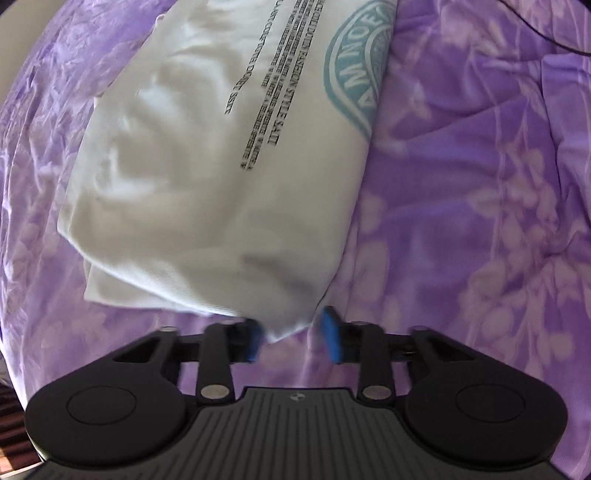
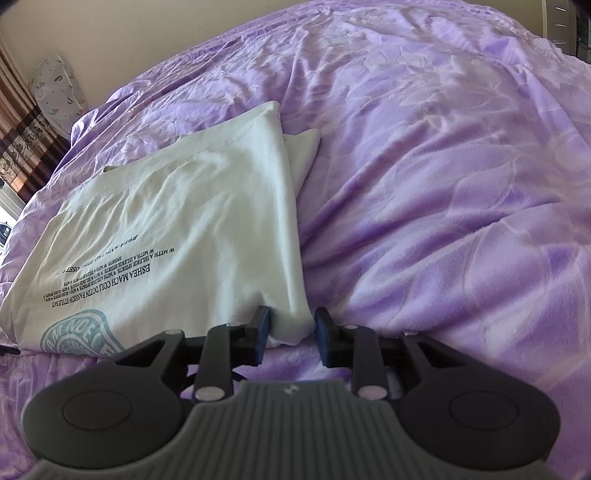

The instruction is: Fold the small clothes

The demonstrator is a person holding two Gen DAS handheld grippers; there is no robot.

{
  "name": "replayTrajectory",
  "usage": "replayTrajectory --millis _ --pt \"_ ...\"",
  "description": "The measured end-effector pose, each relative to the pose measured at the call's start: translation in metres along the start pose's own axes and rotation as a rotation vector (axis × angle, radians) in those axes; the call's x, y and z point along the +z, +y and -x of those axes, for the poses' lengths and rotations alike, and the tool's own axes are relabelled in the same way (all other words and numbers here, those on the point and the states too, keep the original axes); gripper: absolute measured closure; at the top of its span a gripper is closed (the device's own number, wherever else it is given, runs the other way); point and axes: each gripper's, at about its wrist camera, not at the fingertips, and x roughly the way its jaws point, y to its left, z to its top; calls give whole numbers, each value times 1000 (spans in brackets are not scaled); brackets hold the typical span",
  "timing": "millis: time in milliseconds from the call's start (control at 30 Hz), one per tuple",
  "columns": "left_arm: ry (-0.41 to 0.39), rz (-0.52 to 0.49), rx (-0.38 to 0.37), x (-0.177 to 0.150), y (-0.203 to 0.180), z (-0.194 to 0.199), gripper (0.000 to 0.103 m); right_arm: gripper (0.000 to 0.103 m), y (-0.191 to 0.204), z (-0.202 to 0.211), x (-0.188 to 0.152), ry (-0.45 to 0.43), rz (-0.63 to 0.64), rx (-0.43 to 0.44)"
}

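Note:
A white T-shirt [image 1: 207, 177] with black print and a teal round logo lies folded into a long strip on the purple bedspread [image 1: 461, 221]. In the left wrist view its near corner sits between the blue pads of my left gripper [image 1: 293, 338]; the jaws stand apart, with a gap at the right pad. In the right wrist view the T-shirt [image 2: 192, 221] stretches away to the left. Another folded corner of it lies between the pads of my right gripper [image 2: 291, 332], which also stand apart without pinching it. Both grippers point steeply down at the bed.
The wrinkled purple floral bedspread [image 2: 443, 184] fills most of both views. A patterned cushion [image 2: 55, 88] and a brown curtain [image 2: 22, 147] stand at the far left by the wall. A thin black cable [image 1: 546, 33] crosses the top right corner.

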Motion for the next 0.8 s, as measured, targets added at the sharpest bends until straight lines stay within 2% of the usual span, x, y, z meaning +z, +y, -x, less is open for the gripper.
replayTrajectory --millis 33,133,200,300,467,667,700,800 --pt "-17 -7 17 0 -2 3 81 79 0 0 0 0 0 2" --pt "-72 -16 68 1 -11 11 88 78 0 -2 0 2 0 4" --pt "-54 -30 103 1 -18 11 90 78 1 -2 -1 2 2 3" --pt "8 -17 99 -10 -18 6 91 78 0 -1 -1 0 1 7" --pt "33 164 54 -33 -6 4 97 78 0 -1 -1 2 3 4" --pt "-24 484 -19 -50 14 4 97 78 -3 3 1 17 -21 13" --pt "-16 503 -17 -53 14 3 103 78 -5 5 2 20 -34 17" --pt "32 536 -1 -60 7 1 103 79 -12 12 5 17 -84 27"
